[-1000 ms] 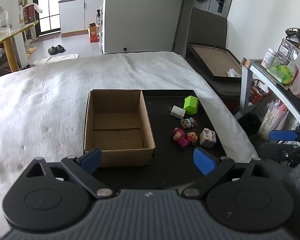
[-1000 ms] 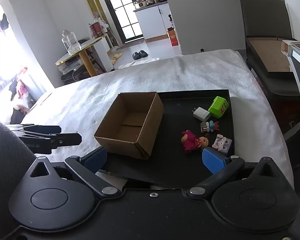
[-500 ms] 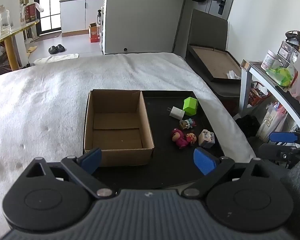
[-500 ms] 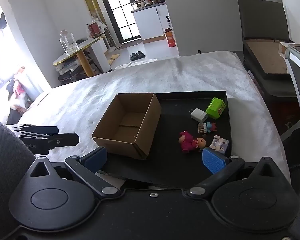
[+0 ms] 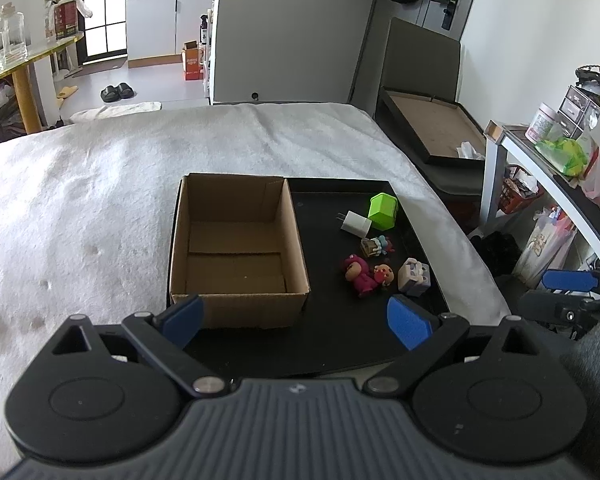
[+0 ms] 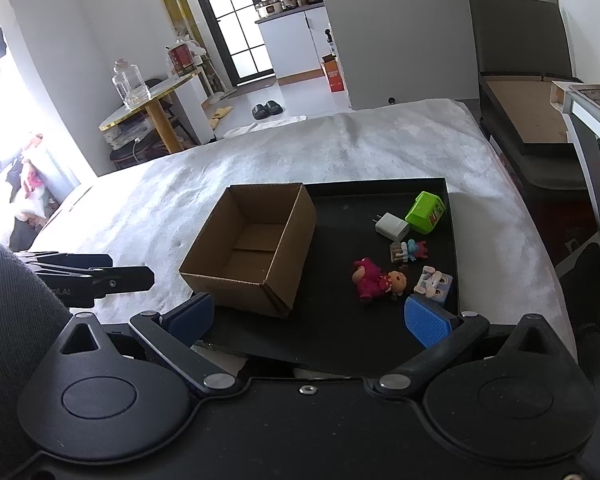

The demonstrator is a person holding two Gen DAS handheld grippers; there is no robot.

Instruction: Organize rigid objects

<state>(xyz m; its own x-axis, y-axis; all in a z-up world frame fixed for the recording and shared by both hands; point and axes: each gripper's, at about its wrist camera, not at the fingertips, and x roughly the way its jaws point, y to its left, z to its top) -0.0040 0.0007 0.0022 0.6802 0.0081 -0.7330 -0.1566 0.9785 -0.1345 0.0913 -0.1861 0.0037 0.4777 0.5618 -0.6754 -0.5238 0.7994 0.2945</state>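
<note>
Left wrist view, your inventory: black tray (image 5: pixel 340 352) on the bed; cardboard box (image 5: pixel 238 248) fills its left side; toys by its right edge: green block (image 5: pixel 383 211), charger (image 5: pixel 356 224), pink doll (image 5: pixel 358 274). Both grippers (image 5: pixel 296 318) (image 6: pixel 308 316) spread apart, empty.

No lettering can be read; a faint mark on the left gripper (image 6: pixel 100 280) is too blurred.

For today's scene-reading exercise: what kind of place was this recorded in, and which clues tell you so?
Most likely a lived-in home. Black slippers lie on the floor, white kitchen cabinets carry cookware, and a white fluffy blanket covers the work surface.
</note>
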